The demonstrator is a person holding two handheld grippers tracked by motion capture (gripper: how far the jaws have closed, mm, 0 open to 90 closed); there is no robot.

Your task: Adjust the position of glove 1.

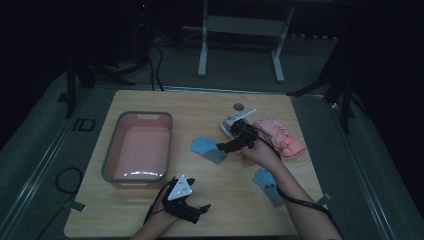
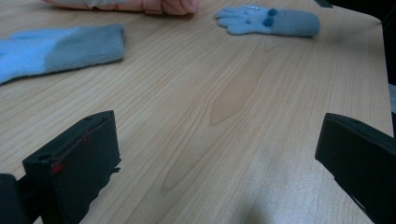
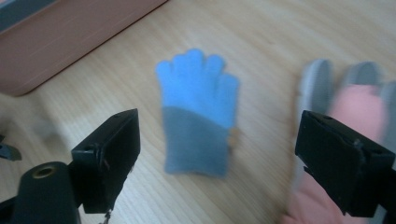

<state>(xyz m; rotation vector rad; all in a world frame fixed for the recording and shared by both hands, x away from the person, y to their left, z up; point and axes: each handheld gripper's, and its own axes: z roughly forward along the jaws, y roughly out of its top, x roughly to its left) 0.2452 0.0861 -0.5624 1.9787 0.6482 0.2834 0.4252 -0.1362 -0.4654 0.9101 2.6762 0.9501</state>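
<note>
A blue glove with a grey cuff (image 1: 207, 148) lies flat on the wooden table (image 1: 150, 102), right of the tub. My right gripper (image 1: 227, 146) hovers just over its cuff end, open; in the right gripper view the glove (image 3: 198, 112) lies between and beyond the spread jaws of the right gripper (image 3: 219, 140). A second blue glove (image 1: 267, 185) rests under the right forearm. My left gripper (image 1: 200, 210) is open near the front edge, with bare wood between the jaws of the left gripper (image 2: 215, 140). Both blue gloves (image 2: 56, 49) (image 2: 271, 21) lie ahead of it.
A pink tub with a grey rim (image 1: 111, 150) stands at the left, its side showing in the right gripper view (image 3: 70, 37). Pink gloves (image 1: 280, 135) are piled at the right, with a pink and grey glove (image 3: 355, 102) beside the right jaw. A metal stand (image 1: 240, 30) rises behind the table.
</note>
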